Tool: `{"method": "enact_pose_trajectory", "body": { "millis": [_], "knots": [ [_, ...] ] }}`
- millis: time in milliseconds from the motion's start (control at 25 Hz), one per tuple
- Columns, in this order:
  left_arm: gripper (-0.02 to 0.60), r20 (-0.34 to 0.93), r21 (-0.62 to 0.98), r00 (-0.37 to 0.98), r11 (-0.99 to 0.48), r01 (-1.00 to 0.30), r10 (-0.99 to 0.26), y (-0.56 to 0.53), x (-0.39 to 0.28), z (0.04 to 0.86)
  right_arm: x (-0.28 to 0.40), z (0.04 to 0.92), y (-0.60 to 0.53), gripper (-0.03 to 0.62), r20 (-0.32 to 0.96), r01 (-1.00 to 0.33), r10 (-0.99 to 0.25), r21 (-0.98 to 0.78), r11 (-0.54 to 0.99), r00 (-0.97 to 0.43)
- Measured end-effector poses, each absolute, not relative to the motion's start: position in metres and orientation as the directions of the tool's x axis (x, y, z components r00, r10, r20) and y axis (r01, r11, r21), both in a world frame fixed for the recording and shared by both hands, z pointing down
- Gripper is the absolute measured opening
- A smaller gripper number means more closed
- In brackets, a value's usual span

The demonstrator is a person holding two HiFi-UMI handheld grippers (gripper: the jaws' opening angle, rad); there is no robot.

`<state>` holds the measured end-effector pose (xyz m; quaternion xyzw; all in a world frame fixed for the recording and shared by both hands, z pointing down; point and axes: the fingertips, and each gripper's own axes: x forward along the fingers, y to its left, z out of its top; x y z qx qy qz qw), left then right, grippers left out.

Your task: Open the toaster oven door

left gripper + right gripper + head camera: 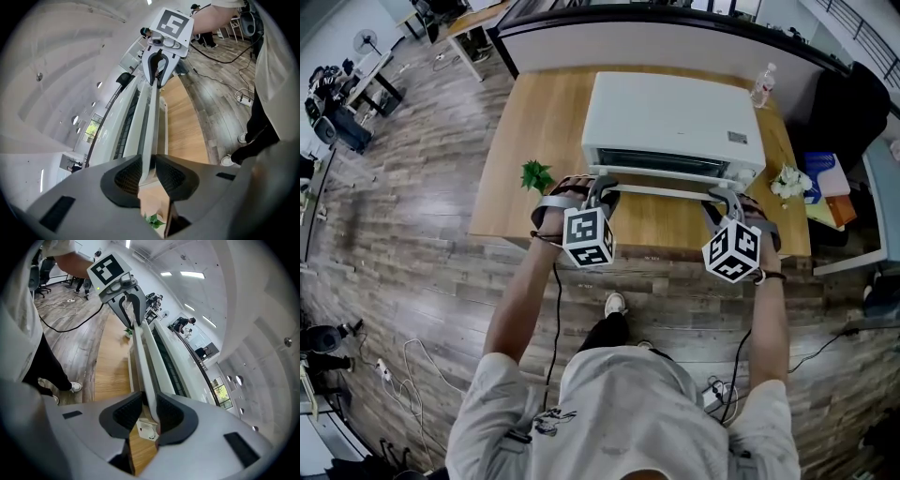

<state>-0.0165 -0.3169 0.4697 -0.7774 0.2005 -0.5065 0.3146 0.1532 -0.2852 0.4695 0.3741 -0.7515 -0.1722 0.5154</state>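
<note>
Gripping the smooth white handle (661, 191), I have the left gripper (601, 186) clamped at its 9 o'clock end and the right gripper (719, 198) at 3 o'clock, ribbed black pads (125, 178) pressing. The boxy white oven (675, 117) sits on a wooden table (511, 150).

The left arm (521, 292) and right arm (769, 323) stretch forward toward 12 o'clock. The left gripper (599, 185) and right gripper (721, 196) tilt downward, jaws pinched on the handle (661, 189).

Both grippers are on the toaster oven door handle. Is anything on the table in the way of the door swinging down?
Nothing visible. The table strip in front of the toaster oven door is bare; the green plant sprig and white flowers lie off to either side.
</note>
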Motion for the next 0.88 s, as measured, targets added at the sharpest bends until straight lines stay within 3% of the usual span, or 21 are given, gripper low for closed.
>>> {"method": "enact_pose_trajectory", "body": {
  "millis": [880],
  "knots": [
    [0.084,0.707,-0.659,0.333,-0.752,-0.01,-0.624,-0.237,-0.034,0.527,0.136,0.528,-0.205,0.092,0.653,-0.319,-0.744,0.682,0.659,-0.141]
  ]
}}
